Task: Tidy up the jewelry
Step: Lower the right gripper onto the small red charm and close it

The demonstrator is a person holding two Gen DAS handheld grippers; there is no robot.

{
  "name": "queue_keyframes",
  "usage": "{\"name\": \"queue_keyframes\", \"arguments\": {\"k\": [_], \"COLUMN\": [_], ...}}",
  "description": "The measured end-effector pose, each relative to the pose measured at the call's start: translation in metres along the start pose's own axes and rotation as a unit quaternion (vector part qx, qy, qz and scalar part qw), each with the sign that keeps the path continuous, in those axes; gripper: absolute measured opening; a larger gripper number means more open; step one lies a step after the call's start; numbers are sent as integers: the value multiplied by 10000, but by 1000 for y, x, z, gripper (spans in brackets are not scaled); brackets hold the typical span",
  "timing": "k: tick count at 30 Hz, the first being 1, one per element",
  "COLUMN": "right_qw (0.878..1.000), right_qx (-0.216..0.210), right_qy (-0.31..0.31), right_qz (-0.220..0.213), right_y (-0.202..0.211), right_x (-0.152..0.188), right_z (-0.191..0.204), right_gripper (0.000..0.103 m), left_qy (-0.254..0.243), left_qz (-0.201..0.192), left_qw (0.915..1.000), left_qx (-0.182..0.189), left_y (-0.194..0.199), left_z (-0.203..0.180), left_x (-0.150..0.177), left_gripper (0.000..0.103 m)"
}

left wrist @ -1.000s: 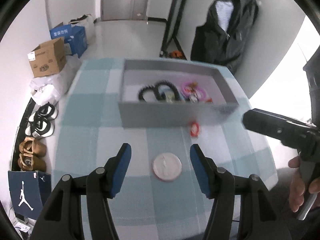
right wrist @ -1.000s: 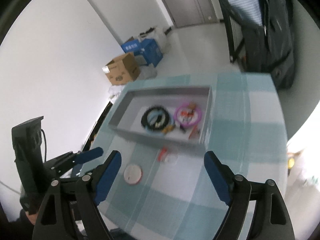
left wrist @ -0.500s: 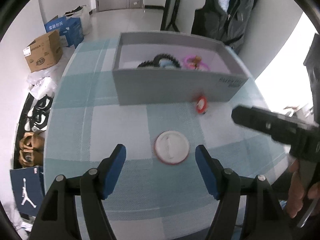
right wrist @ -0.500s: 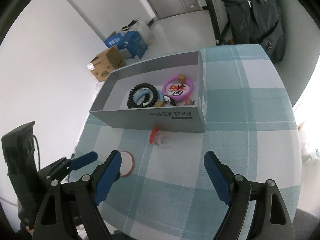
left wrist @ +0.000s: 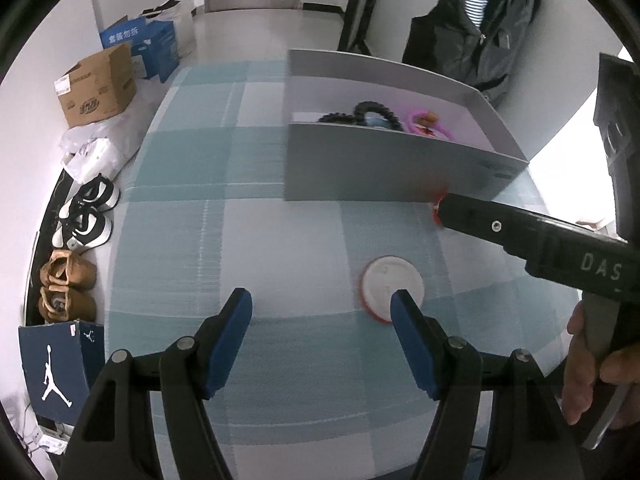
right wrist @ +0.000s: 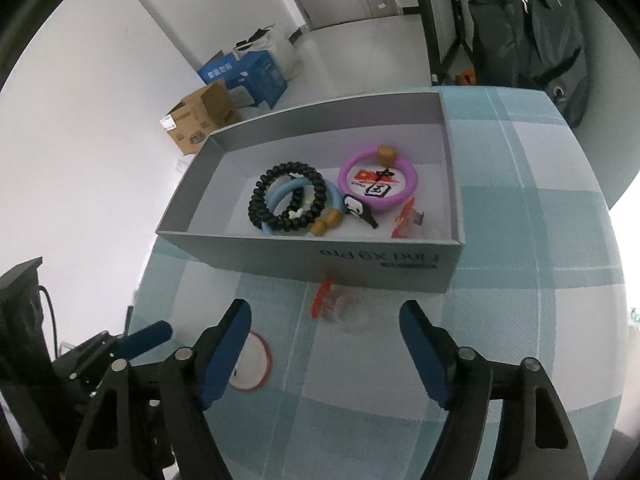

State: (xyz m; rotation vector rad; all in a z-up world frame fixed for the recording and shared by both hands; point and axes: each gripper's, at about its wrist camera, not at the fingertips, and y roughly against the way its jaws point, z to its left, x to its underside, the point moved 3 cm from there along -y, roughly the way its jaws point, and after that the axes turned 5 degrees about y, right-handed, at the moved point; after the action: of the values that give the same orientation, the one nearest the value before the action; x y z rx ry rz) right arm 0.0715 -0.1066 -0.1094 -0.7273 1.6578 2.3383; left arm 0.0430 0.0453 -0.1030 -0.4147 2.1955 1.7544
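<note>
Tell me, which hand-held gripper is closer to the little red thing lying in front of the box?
The right hand-held gripper: the little red thing lies just ahead, between its open fingers. The left hand-held gripper is farther off, beside the white round badge.

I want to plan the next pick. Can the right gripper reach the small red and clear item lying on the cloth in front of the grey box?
Probably yes. The right gripper is open and the red and clear item lies just ahead between its fingers, on the cloth. The grey box stands right behind it, which leaves little room beyond.
</note>
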Motion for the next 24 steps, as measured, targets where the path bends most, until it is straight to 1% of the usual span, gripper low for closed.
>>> {"name": "queue_keyframes", "arguments": {"k": [1, 2, 3, 5, 7, 8, 9, 11, 13, 16, 18, 24], "right_qw": [10000, 9999, 9998, 9993, 9984, 9978, 9967, 9947, 9926, 9920, 9932, 9955], "right_qx": [34, 72, 125, 264, 392, 464, 568, 699, 834, 833, 760, 595], "right_qy": [57, 100, 147, 251, 392, 467, 575, 752, 884, 944, 884, 732], "right_qz": [20, 42, 66, 96, 72, 80, 67, 82, 49, 7, -3, -38], "right_y": [-2, -5, -7, -11, -12, -13, -13, -16, -16, -13, -12, -4], "right_x": [0, -1, -1, 1, 0, 0, 0, 0, 1, 1, 0, 0], "right_z": [2, 4, 6, 7, 11, 12, 14, 20, 24, 27, 25, 16], "right_gripper": [66, 60, 58, 57, 49, 41, 36, 29, 29, 29, 29, 29], "left_qy": [17, 30, 47, 75, 96, 99, 91, 65, 58, 133, 190, 181], "left_qz": [2, -4, -13, -20, -31, -35, -38, -38, -42, -40, -56, -61], "left_qw": [10000, 10000, 10000, 10000, 9999, 9999, 9999, 10000, 10000, 9999, 9997, 9997], "left_qx": [-3, -1, -5, -6, 25, 31, 30, 3, -22, 55, 151, 144], "left_y": [0, 0, 0, 0, 1, 1, 1, 1, 1, 2, 3, 2], "left_z": [1, 2, 3, 4, 3, 3, 1, 2, 4, 6, 6, 4], "left_x": [-1, -1, -2, -4, -5, -4, -5, -4, -5, -7, -8, -9], "left_gripper": [67, 67, 67, 67, 67, 67, 67, 67, 67, 67, 67, 67]}}
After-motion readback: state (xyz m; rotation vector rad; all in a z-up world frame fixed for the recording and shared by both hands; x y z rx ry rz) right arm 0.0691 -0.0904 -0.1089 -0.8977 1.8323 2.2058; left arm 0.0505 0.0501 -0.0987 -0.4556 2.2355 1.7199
